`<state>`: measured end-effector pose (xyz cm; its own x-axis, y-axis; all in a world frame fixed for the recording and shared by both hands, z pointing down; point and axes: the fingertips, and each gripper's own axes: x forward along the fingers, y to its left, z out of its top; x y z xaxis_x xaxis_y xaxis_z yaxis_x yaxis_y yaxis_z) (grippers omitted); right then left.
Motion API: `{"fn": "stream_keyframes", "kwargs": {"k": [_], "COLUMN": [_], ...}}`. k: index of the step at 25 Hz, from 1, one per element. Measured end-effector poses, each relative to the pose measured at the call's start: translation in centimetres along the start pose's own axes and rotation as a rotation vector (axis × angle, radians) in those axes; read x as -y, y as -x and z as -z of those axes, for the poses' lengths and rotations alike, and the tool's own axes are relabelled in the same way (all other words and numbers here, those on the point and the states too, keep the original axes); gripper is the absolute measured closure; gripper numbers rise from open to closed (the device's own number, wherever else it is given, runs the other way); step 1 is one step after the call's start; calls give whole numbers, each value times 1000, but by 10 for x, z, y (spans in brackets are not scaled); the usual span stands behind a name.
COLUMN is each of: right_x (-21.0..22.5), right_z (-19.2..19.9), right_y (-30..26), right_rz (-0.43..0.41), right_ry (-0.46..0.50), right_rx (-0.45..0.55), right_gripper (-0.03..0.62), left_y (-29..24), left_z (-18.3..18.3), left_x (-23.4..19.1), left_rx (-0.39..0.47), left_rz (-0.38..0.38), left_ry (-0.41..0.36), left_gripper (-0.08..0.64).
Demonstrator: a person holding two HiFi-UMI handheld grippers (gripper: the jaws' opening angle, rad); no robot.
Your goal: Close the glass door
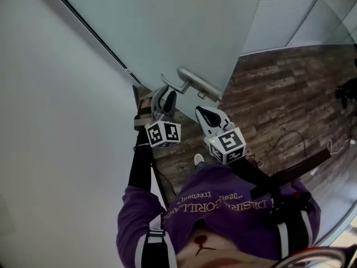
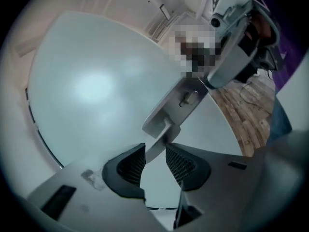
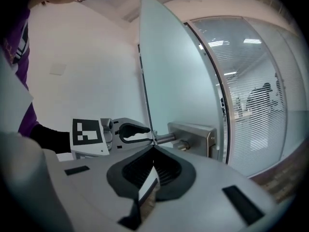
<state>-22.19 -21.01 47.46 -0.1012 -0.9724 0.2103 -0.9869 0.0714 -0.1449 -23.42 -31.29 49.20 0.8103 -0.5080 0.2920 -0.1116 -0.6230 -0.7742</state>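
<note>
The frosted glass door stands ajar, with a metal lever handle on a lock plate near its edge. My left gripper is at the free end of the lever. In the left gripper view the lever lies between the jaws of the left gripper, which stand open with a gap on the right side. My right gripper hovers just right of it, below the plate, shut and holding nothing. The right gripper view looks along the door's edge at the handle and the left gripper.
A white wall runs along the left of the door. Dark wood flooring spreads to the right, with cables lying on it. A glass partition with blinds stands beyond the door. The person's purple top fills the bottom of the head view.
</note>
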Motion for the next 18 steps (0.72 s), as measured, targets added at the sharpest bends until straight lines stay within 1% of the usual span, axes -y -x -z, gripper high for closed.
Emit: {"fn": "stream_keyframes", "kwargs": {"k": [3, 6, 8, 10, 13, 15, 18], "right_x": [6, 3, 3, 4, 3, 3, 4], "right_z": [-3, -5, -4, -4, -4, -4, -6], "right_y": [6, 6, 7, 7, 9, 10, 8], "right_rz": [50, 62, 69, 77, 87, 93, 97], "right_ry": [-16, -14, -14, -15, -11, -10, -13], "right_rx": [9, 12, 9, 8, 11, 12, 14], "right_gripper": [601, 601, 601, 601, 601, 601, 601], "left_y": [-3, -9, -15, -20, -20, -20, -22], "left_z": [0, 0, -2, -5, -6, -7, -7], "left_x": [1, 4, 5, 7, 7, 6, 5], "left_rx": [-17, -31, -35, -41, -45, -37, -37], "left_rz": [29, 41, 34, 29, 5, -5, 29], "left_ry": [-180, -363, -439, -463, -462, -445, -384], "left_gripper": [454, 454, 454, 454, 454, 454, 446]}}
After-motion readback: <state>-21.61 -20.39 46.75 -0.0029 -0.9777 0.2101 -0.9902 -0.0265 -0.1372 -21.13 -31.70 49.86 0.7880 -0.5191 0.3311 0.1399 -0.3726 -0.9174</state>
